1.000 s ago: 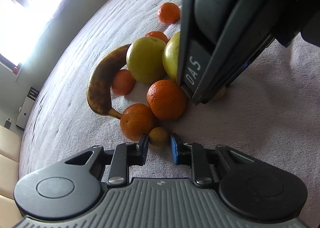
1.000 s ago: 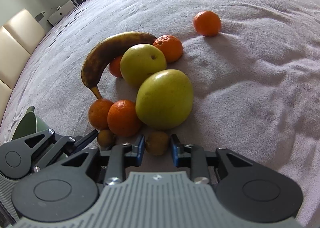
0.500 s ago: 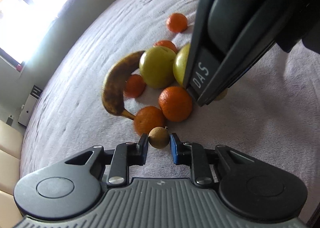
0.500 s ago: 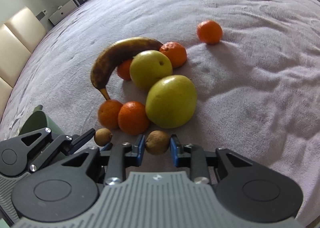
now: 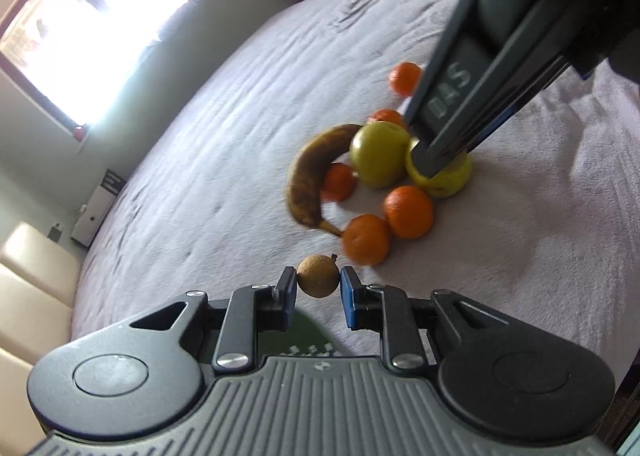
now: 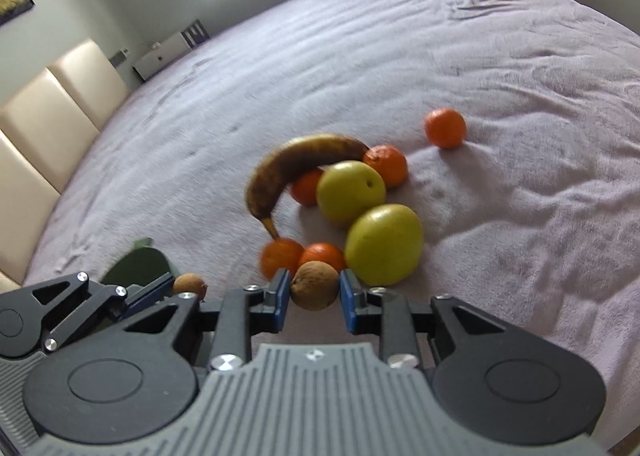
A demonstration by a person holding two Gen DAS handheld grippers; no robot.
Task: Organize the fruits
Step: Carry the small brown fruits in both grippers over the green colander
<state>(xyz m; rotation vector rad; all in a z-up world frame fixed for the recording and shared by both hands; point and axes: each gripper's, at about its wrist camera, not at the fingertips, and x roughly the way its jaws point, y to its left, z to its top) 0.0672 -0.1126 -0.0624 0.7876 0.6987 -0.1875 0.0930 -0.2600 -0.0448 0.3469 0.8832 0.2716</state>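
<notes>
Two grippers each clench a small brown fruit above the mauve blanket.

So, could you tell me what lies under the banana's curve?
A small orange sits tucked under the banana, against the green apple. The banana and apple cover part of it.

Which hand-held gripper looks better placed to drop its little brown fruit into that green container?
Probably the left hand-held gripper. Its small brown fruit hangs right by the green container showing under its jaws. The right hand-held gripper, clamping another brown fruit, is further from it, nearer the pile.
</notes>
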